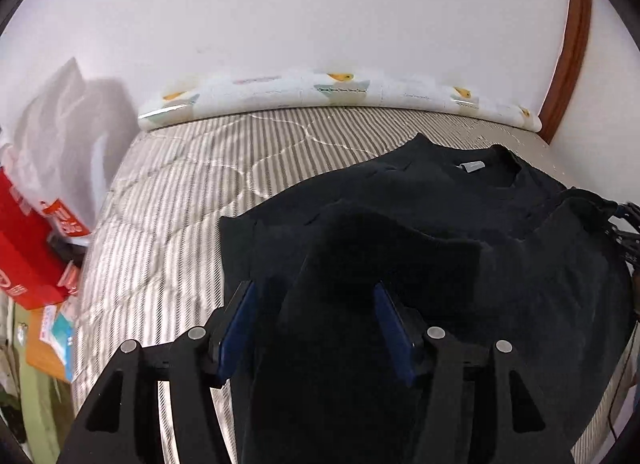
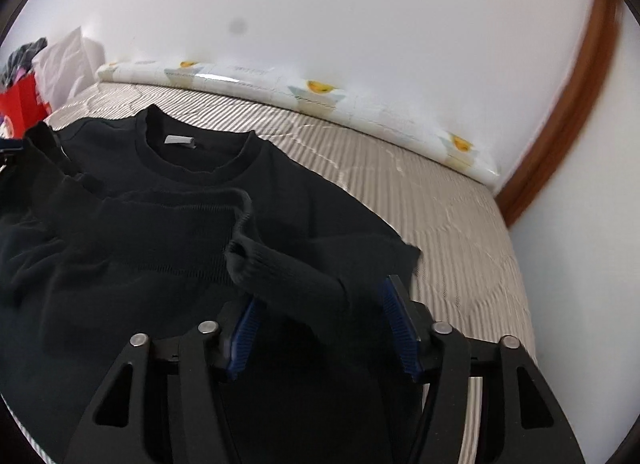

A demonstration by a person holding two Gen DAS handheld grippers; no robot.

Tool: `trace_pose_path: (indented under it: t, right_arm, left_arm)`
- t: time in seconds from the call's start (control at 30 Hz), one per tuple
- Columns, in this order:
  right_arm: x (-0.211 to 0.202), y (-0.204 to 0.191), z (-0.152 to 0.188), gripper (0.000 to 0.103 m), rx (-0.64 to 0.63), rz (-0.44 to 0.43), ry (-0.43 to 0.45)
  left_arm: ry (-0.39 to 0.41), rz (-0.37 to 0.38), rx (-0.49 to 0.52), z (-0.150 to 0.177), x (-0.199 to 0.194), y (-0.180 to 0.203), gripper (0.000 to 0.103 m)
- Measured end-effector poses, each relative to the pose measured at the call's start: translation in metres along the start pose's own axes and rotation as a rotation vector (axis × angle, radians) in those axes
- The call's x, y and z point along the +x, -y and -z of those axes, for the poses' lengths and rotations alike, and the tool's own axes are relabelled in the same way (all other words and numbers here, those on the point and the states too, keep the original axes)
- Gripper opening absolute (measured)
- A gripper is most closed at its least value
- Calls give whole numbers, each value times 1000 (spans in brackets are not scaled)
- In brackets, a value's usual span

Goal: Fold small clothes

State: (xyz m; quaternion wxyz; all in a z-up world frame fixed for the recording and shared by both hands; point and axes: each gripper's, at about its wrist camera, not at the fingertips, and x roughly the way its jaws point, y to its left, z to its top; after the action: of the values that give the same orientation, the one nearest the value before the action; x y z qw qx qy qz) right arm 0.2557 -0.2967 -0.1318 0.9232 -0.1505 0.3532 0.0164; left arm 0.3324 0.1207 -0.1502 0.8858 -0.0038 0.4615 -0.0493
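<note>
Both claws, the left gripper (image 1: pixel 312 300) and the right gripper (image 2: pixel 320 296), are held half-open over a black sweater (image 2: pixel 168 224) on the striped bed (image 2: pixel 440 216), cloth seemingly loose between unclamped pads, apparently for folding.

A black sweater (image 2: pixel 160 232) with a grey neck label (image 2: pixel 179 140) lies on a beige-and-white striped bed (image 2: pixel 440 216), beside a red box (image 1: pixel 24 256).

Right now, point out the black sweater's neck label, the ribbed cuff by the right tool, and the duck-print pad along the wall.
neck label (image 2: pixel 179 140), right wrist view, middle of the grey tag.
ribbed cuff (image 2: pixel 256 260), right wrist view, ribbed sleeve end.
duck-print pad (image 1: pixel 340 90), left wrist view, front face.
</note>
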Motion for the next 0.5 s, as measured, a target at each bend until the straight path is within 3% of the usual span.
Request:
trace_pose_path:
  t: [0.03, 0.1, 0.13, 0.27, 0.33, 0.4, 0.5]
  right_arm:
    - [4, 0, -3, 27, -4, -18, -4]
    - [15, 4, -8, 13, 0, -48, -16]
    - [17, 8, -10, 12, 13, -70, -15]
    - [7, 40, -15, 12, 176, -172, 62]
    - [8, 50, -16, 12, 231, -178, 77]
    - [21, 53, -15, 12, 262, -178, 45]
    - [50, 53, -17, 12, 297, -169, -53]
  left_arm:
    - [-12, 21, -18, -2, 5, -3, 53]
    - [-13, 45, -38, -4, 8, -5, 12]
    - [2, 25, -41, -5, 7, -6, 11]
    - [102, 61, -118, -10, -7, -19, 10]
    - [142, 56, -153, -14, -9, -25, 10]
    - [148, 47, -170, -19, -3, -25, 10]
    - [90, 2, -189, -27, 16, -20, 10]
